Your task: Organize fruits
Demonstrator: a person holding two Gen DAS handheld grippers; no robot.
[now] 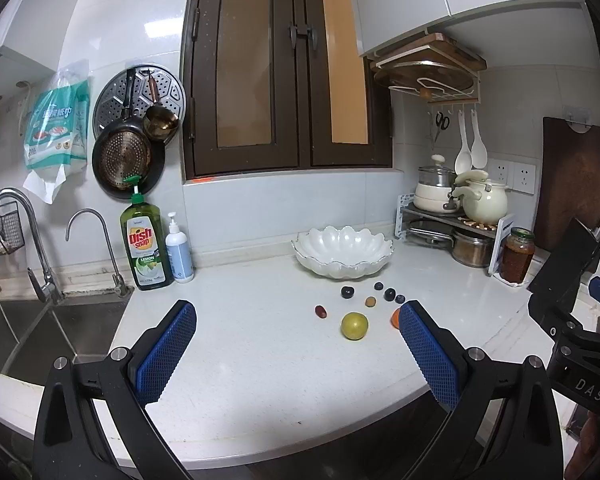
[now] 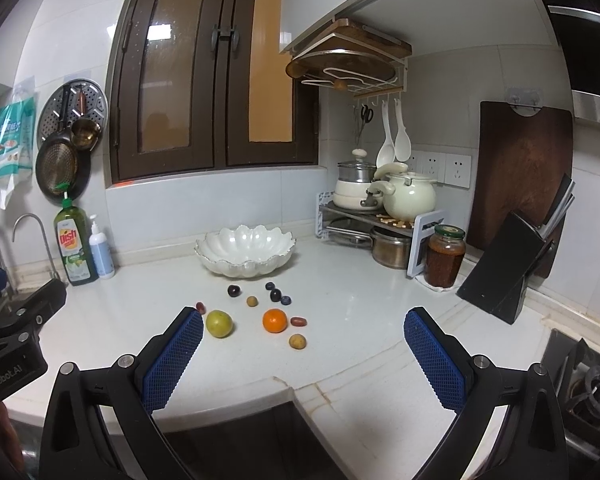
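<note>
Both my wrist cams sit low at the counter's front edge, looking forward along my fingers toward the back wall. Left cam stands further left: sink [image 1: 40, 332] lower left, white bowl [image 1: 342, 254] right of centre. Right cam stands further right: bowl [image 2: 245, 251] left of centre, stove corner lower right. Shared: bowl, scattered fruit mid-frame, window, pot rack. Neither is close to the fruit.

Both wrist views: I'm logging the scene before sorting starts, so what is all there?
bowl: one, white, scalloped, empty, behind the fruit
fruit: ten loose on the counter; green one, orange one, four dark berries, two reddish, two tan
dish soap: one, green, by the sink
pump bottle: one, white, beside it
jar: one, brown contents, right
knife block: one, black, far right
left gripper: open
right gripper: open
</note>
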